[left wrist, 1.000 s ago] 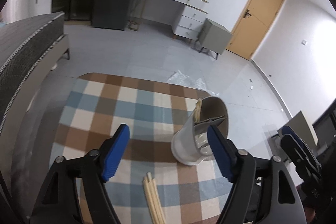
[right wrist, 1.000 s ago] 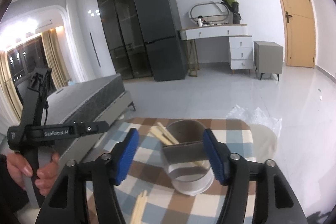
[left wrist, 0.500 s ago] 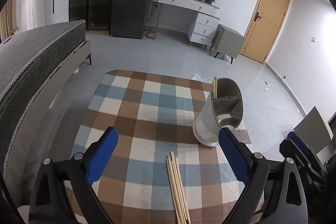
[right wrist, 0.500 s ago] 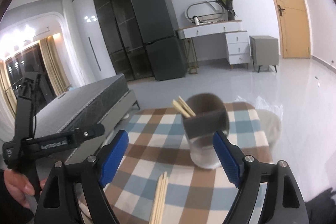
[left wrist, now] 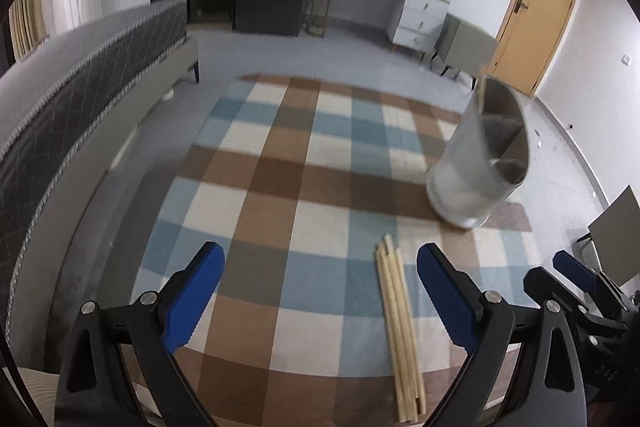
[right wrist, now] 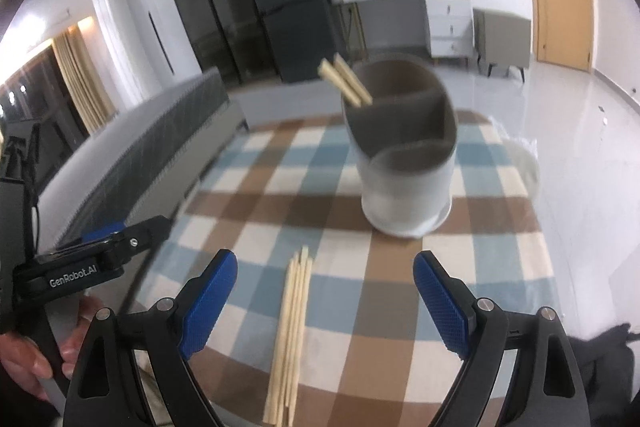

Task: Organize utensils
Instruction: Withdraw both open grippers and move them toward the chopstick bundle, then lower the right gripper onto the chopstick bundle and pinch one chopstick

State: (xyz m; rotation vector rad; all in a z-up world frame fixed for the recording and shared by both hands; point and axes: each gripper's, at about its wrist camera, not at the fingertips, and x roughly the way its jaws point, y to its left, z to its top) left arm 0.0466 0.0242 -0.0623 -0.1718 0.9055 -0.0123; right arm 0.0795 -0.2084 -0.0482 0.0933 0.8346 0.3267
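Now: loose chopsticks [right wrist: 291,339] wait on the checked bench [left wrist: 280,163].
They lie bundled just before the divided holder [right wrist: 404,163], which already keeps one pair upright. Right tool [right wrist: 322,301] straddles them, its jaws just widened and empty; left tool [left wrist: 320,291] is equally apart beside them. Around: bed, fridge, dresser, door.
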